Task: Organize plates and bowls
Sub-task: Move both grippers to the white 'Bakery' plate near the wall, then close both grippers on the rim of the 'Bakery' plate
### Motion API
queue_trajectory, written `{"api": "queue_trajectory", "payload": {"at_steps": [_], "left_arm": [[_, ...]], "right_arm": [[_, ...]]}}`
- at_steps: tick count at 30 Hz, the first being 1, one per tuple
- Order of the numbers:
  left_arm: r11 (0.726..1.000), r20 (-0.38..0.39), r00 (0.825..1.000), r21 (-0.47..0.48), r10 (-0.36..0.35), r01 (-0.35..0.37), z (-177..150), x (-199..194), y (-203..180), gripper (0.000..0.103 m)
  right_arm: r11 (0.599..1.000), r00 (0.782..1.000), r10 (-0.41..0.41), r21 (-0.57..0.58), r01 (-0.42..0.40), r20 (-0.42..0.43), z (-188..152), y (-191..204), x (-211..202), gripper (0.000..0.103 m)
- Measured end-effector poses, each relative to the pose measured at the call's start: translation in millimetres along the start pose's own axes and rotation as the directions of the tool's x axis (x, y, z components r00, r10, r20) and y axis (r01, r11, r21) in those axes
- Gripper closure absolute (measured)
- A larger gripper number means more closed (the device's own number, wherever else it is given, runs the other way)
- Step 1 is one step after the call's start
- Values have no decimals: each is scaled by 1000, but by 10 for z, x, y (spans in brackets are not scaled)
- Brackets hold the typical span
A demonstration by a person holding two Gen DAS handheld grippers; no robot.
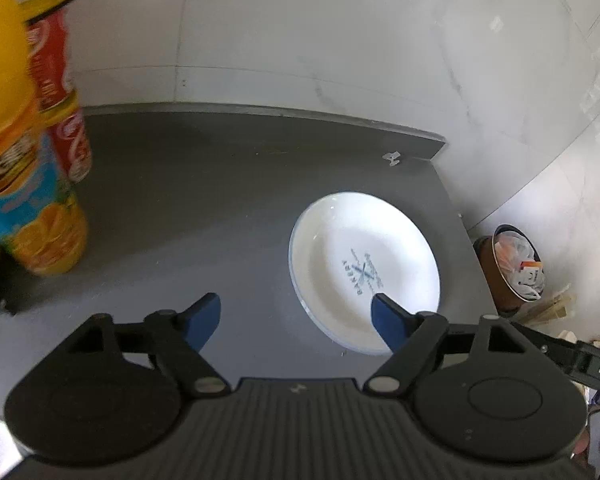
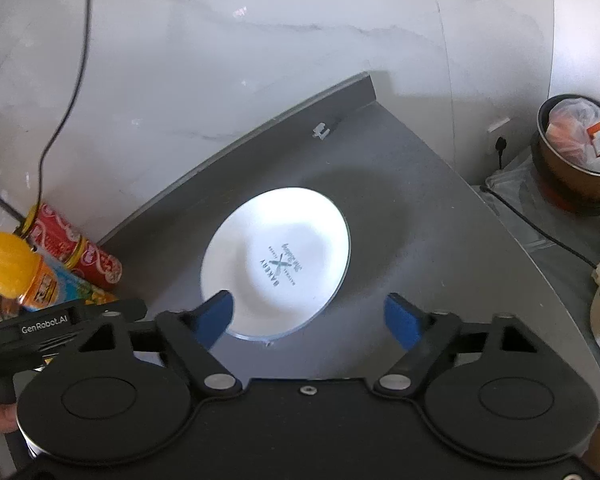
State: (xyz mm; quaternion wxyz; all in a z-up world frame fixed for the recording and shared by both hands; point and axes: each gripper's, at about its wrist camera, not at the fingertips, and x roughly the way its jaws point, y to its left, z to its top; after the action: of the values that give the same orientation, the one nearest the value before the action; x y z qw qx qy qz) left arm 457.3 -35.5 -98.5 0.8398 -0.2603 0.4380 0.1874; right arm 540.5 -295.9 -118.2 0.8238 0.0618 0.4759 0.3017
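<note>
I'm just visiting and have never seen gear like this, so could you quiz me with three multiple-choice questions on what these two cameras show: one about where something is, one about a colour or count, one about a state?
1. Where does the white plate lie?
A. on the grey counter
B. inside the bin
C. on top of the bottle

2. What colour are the gripper finger pads?
A. red
B. blue
C. green

3. What is the state of the right gripper?
A. shut on the plate
B. shut on a can
C. open, holding nothing

Answers:
1 A, the plate rests flat on the grey counter near its corner.
2 B, both pads show blue on each gripper, as on the left gripper.
3 C, its fingers stand wide apart with only counter and plate edge seen between them.
</note>
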Motion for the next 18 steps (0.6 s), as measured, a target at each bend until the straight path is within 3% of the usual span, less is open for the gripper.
{"api": "queue_trajectory", "payload": {"at_steps": [5, 12, 18], "left_arm": [[1000, -25, 1000, 8, -1, 2, 143, 307, -67, 25], [999, -60, 998, -20, 25, -26, 247, 764, -42, 41], [999, -89, 996, -33, 29, -32, 293, 1086, -19, 51]], "right_arm": [[1000, 999, 17, 22, -16, -31, 133, -92, 271, 35], [998, 995, 14, 58, -9, -96, 220, -238, 695, 48], [998, 992, 9, 57, -2, -129, 297, -301, 905, 50]]}}
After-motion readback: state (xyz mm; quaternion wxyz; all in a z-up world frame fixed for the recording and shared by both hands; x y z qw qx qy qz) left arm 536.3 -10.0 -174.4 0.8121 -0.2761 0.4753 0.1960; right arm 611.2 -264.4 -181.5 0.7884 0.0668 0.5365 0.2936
